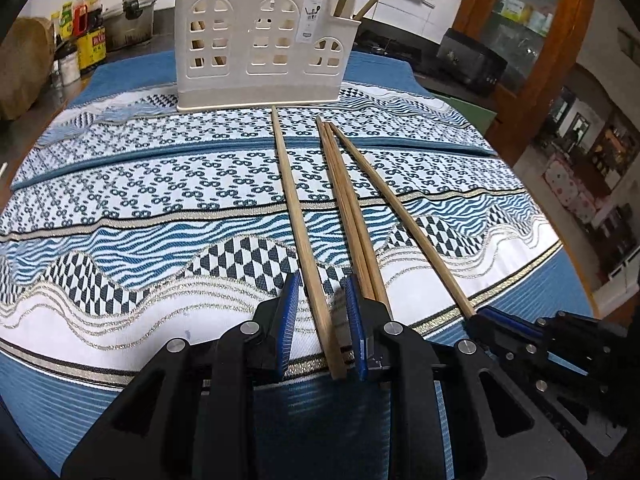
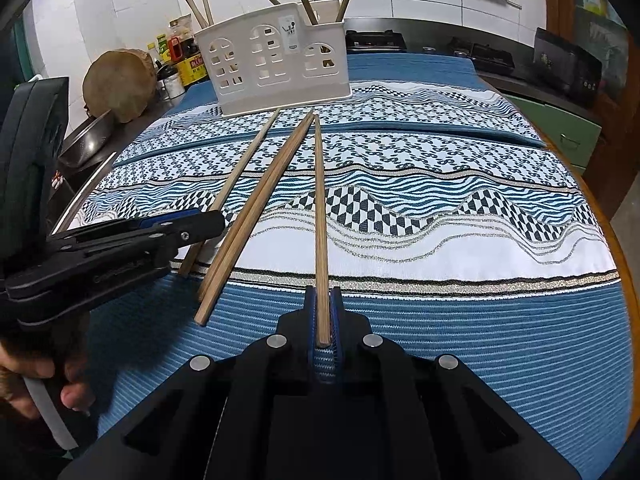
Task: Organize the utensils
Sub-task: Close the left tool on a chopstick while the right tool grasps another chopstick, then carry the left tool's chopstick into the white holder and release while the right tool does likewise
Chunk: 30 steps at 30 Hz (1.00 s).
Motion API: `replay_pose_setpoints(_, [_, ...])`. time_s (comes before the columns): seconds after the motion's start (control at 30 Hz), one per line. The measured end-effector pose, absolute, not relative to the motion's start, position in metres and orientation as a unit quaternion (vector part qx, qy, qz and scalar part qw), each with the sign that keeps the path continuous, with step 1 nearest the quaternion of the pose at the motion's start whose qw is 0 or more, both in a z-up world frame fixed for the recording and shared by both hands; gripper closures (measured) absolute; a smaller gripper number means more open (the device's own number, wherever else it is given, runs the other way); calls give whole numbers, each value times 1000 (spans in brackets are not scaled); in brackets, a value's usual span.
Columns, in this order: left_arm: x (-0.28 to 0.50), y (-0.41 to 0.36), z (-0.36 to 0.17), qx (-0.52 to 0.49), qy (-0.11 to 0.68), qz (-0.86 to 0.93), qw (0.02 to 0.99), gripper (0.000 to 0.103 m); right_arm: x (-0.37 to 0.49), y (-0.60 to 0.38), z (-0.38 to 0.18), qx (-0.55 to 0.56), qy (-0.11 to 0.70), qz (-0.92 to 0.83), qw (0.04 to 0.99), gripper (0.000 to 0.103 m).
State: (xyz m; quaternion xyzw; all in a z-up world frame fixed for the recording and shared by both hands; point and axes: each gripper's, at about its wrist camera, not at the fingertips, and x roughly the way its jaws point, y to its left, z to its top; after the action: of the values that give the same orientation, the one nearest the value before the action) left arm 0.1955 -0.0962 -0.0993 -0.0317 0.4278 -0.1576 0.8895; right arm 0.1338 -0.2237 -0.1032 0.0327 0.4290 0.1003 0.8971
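Several wooden chopsticks lie on a blue patterned cloth (image 1: 120, 184), pointing at a white utensil holder (image 1: 256, 44) at the far side, which has chopsticks standing in it. My left gripper (image 1: 322, 280) is open around the thick end of the leftmost chopstick (image 1: 298, 220), its blue pads either side without touching. A pair of chopsticks (image 1: 348, 208) lies just right of it. My right gripper (image 2: 322, 292) is shut on the thick end of the rightmost chopstick (image 2: 320, 208), which lies along the cloth. The left gripper also shows in the right wrist view (image 2: 192, 220).
Sauce bottles (image 2: 180, 56) and a round wooden block (image 2: 120, 84) stand at the back left beside a metal bowl (image 2: 86, 142). A stove top (image 2: 376, 40) and a black appliance (image 2: 568, 64) sit behind the table. The table's wooden rim (image 2: 624, 240) curves on the right.
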Motion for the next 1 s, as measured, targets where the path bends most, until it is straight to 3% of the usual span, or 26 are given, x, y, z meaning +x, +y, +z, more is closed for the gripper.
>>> replay_pose_setpoints(0.13, [197,-104,-100,7,425,-135,895,92,135,-224,-103,34,428,101,897,95])
replay_pose_setpoints(0.33, [201,-106,-98,19,428,-121,896,97,135,-223,-103,31,427,102,898,95])
replay_pose_setpoints(0.67, [194,-80,-89,-3,417,-139,898,97,128,-226,-92,31,411,102,905,96])
replay_pose_setpoints(1.0, [175,-51,-41,-19,361,-157,919,97,127,-233,-20,12,337,109,935,96])
